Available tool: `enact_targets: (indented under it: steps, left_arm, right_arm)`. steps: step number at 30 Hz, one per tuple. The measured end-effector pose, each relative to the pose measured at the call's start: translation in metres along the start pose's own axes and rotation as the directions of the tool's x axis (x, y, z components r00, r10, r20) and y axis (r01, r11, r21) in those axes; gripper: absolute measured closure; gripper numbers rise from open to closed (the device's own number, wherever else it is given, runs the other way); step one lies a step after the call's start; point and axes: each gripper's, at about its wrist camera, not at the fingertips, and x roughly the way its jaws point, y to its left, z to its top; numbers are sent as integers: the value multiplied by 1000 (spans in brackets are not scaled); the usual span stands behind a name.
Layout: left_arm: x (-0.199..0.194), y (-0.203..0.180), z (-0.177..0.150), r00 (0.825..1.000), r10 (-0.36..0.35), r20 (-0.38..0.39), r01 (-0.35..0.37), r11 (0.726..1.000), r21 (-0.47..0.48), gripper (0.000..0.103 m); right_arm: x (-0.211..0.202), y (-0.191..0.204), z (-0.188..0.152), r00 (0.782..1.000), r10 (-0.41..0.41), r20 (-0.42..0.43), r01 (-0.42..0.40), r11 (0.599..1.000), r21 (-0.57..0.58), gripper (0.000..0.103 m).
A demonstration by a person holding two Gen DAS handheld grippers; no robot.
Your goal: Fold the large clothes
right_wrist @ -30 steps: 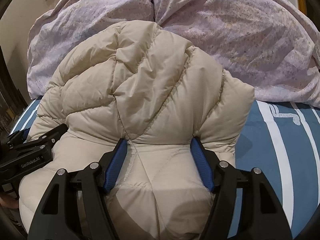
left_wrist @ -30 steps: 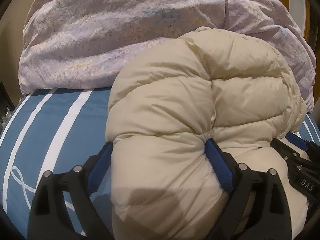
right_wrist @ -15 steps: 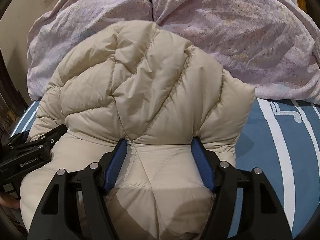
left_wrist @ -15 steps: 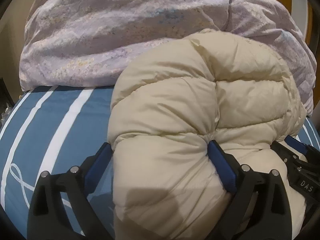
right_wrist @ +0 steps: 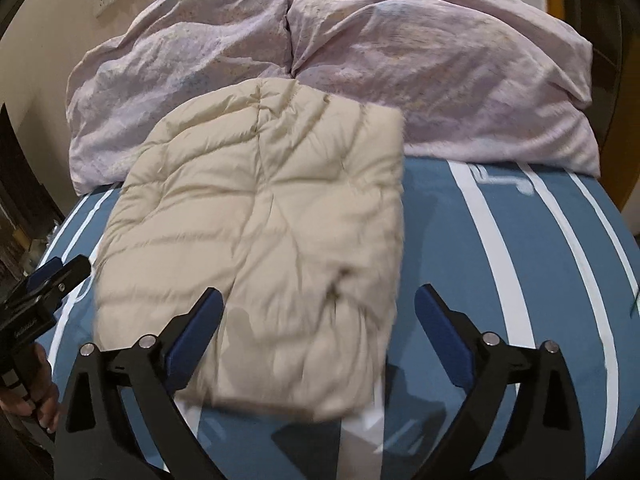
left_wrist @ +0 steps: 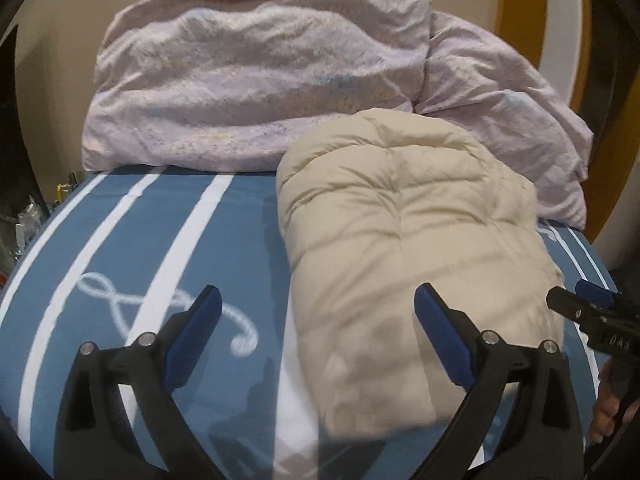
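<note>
Nearest to me, my left tool (left_wrist: 316, 314) stands spread wide with nothing pinched; one blue pad hangs over the cream down jacket (left_wrist: 408, 264), the other over bare sheet. My right tool (right_wrist: 316, 314) has its jaws opening, the jacket's near corner lying below the gap but free of both pads. The jacket rests as a compact rectangular bundle in the middle of the bed (right_wrist: 500, 248), its near edge toward the foot edge. I judge the fold essentially complete; at most a squaring of the puffy edges is left. Beyond it, a rumpled lilac duvet (right_wrist: 400, 60) is heaped along the head edge, touching the bundle's far end, so there is little room to push the jacket farther. The striped sheet on either side lies open.
</note>
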Motion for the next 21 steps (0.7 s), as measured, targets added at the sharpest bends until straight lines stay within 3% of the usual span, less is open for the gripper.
enact_targets:
  steps: [7,21]
  left_arm:
    - [-49,5,-31,1000,-25,8,25,1000,-8,3]
    - [-118,1,-77,996,-92,-6,91,996,-24,2]
  right_arm:
    - [-41,12,-30,1000,-18,15,18,1000,-2,1]
    - [-96,16,-80,998,61,3,-61,996,62,1]
